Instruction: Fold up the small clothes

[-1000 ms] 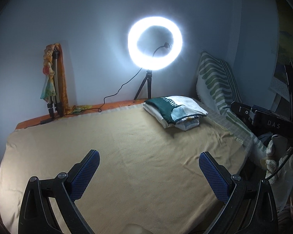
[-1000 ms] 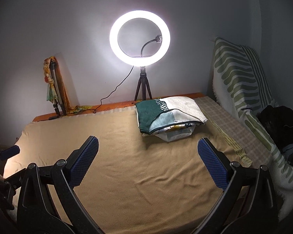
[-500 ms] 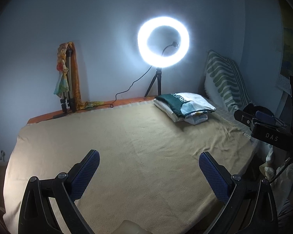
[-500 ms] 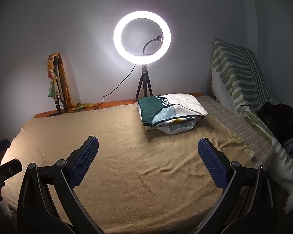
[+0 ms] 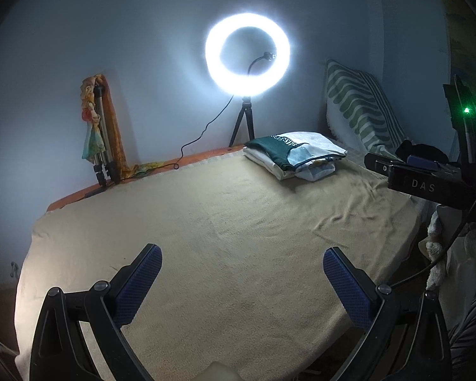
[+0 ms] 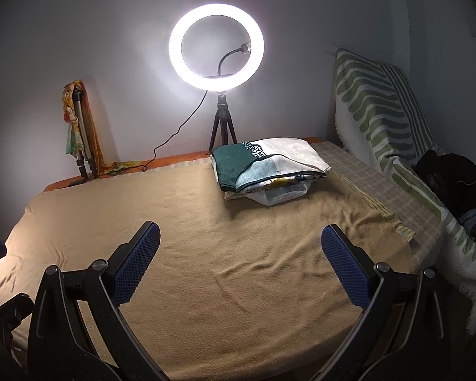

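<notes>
While the stack of folded clothes [image 6: 269, 168] sat at the far side of the tan blanket [image 6: 225, 273], the left gripper [image 5: 241, 281] and right gripper [image 6: 239, 262] hovered wide apart and empty (nothing unfolded lay spread), suggesting folding was largely done.

Lit ring light [image 6: 216, 47] on tripod against bare grey wall [image 6: 79, 16]

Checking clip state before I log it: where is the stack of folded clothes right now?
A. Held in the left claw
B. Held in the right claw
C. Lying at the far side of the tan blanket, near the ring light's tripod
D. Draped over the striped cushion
C: the stack of folded clothes lies on the tan blanket near the ring light; the left claw and right claw are both open and hold nothing.
</notes>
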